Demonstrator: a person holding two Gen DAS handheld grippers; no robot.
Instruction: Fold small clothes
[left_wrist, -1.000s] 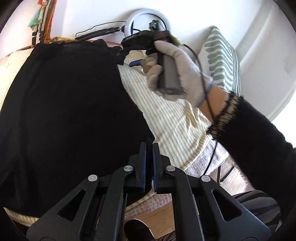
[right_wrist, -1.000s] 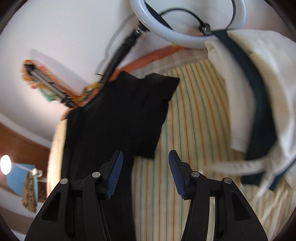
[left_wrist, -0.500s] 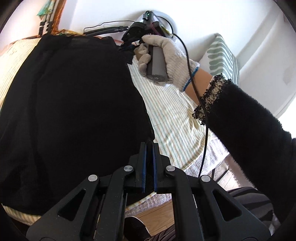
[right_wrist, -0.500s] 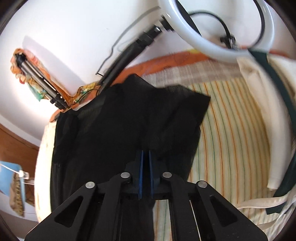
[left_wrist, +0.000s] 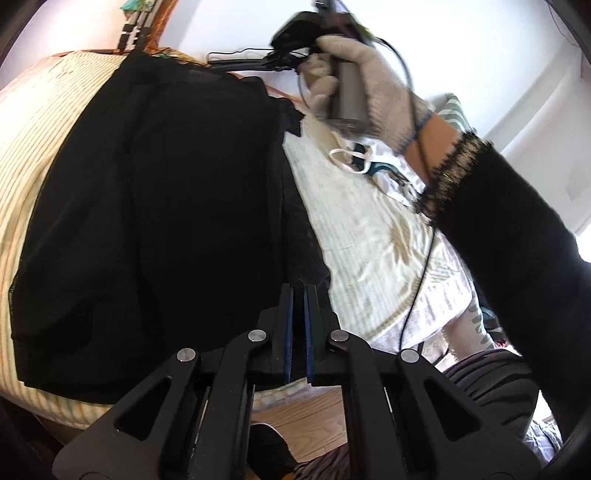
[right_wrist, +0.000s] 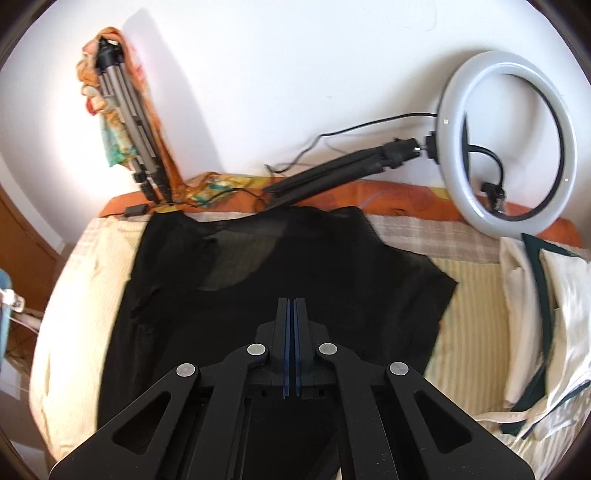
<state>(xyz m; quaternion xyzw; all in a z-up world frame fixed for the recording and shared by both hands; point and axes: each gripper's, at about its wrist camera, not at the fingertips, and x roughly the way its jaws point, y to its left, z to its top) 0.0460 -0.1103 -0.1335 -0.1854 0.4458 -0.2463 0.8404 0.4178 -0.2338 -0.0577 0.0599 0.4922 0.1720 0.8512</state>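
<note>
With the thin black sheer garment (right_wrist: 280, 295) lying spread on the striped bed cover (right_wrist: 476, 295), the left gripper (left_wrist: 298, 291) and right gripper (right_wrist: 291, 304) are each pinching its right-hand edge, requiring equal lift to fold cleanly.

My left camera sits just behind my left claw (left_wrist: 298, 291) and looks steeply down along its 2 fingers, close over the near edge of the bed (left_wrist: 354, 236), facing the far wall. It takes in the black garment (left_wrist: 166, 206) from its near hem and my right hand (left_wrist: 364, 81) farther off. My right camera rides behind my right claw (right_wrist: 291, 304), higher, looking down across the same black garment (right_wrist: 295, 266) toward the ring light (right_wrist: 508, 136) and tripod (right_wrist: 129, 122) at the wall. Both views share the garment, the striped bedcover and the white cloth (right_wrist: 554, 302).
</note>
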